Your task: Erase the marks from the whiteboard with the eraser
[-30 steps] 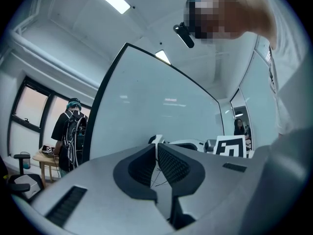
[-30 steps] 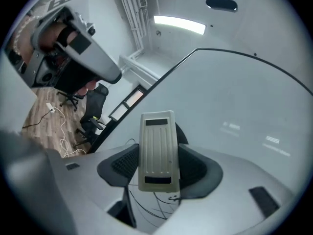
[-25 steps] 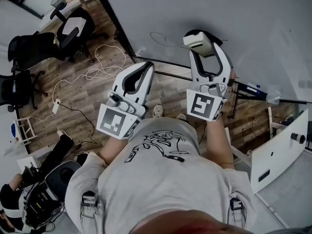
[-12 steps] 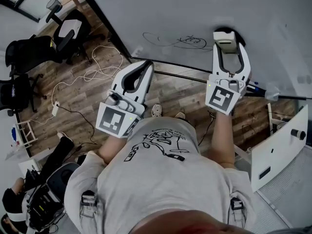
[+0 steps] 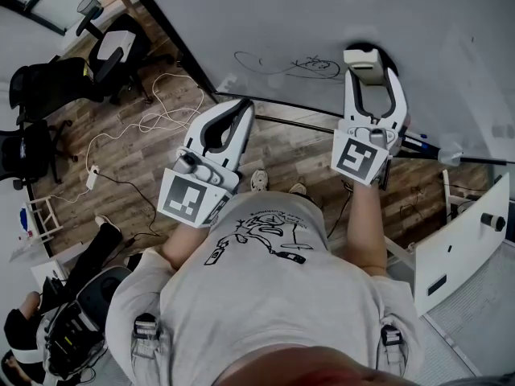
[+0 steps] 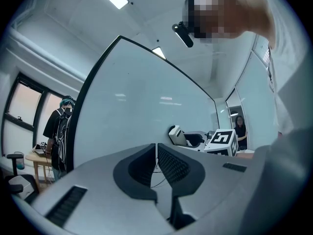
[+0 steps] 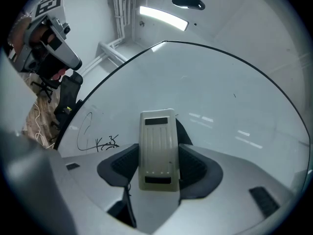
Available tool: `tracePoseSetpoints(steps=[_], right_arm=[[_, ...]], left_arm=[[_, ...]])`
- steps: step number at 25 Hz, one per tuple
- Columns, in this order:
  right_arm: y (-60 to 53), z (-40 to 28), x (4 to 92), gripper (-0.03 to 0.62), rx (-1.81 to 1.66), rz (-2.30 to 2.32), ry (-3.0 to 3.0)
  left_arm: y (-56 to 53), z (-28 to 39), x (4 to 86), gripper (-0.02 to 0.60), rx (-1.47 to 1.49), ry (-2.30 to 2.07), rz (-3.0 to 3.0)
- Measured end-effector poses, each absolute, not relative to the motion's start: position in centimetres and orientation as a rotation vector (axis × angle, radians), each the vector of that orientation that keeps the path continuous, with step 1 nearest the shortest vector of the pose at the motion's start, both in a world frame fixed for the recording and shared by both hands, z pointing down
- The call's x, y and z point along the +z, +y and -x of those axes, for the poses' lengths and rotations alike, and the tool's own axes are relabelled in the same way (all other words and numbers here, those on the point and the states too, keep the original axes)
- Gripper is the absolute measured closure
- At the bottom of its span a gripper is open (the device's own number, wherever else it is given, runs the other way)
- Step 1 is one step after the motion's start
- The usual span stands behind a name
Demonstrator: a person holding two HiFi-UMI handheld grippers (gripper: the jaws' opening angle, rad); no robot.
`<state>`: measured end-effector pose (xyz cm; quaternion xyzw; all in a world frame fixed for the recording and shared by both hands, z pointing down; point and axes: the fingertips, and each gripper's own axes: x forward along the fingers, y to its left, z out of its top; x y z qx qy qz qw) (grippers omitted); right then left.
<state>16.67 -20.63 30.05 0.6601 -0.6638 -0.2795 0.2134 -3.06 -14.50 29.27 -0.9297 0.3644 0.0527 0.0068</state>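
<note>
One eraser (image 7: 157,151) clamped by right hand-held gripper (image 5: 369,71), at whiteboard (image 7: 210,92) just right of marks (image 7: 103,143), left hand-held gripper (image 6: 156,164) closed, empty.

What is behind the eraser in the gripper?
The whiteboard is behind the eraser, which the right gripper holds. A black scribble shows on the board to its left. The patch right behind the eraser is covered, so any marks there cannot be seen.

Wood-plank floor (image 5: 137,147) seen from above, with black office chairs (image 5: 44,79) at the upper left and a white cable (image 5: 161,107) looping across the boards (ending at a power strip (image 5: 93,173)). A long ceiling light (image 7: 164,17) glows overhead; windows (image 6: 22,106) line one side.
</note>
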Motion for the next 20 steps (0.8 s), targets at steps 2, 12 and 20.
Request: tracePoseSetpoints(steps=[2, 12, 20], right_arm=[[-20.7, -16.3, 30.6, 0.338, -0.772, -1.821, -1.851], [-21.1, -15.0, 31.8, 0.339, -0.769, -1.808, -1.849], [-21.8, -12.9, 34.2, 0.339, -0.764, -1.742, -1.867]], left_arm=[[-14.4, 3.1, 29.2, 0.551, 0.166, 1.142, 2.904], [-14.2, 3.0, 29.0, 0.551, 0.162, 1.140, 2.900], [-14.1, 3.1, 28.9, 0.551, 0.156, 1.144, 2.898]])
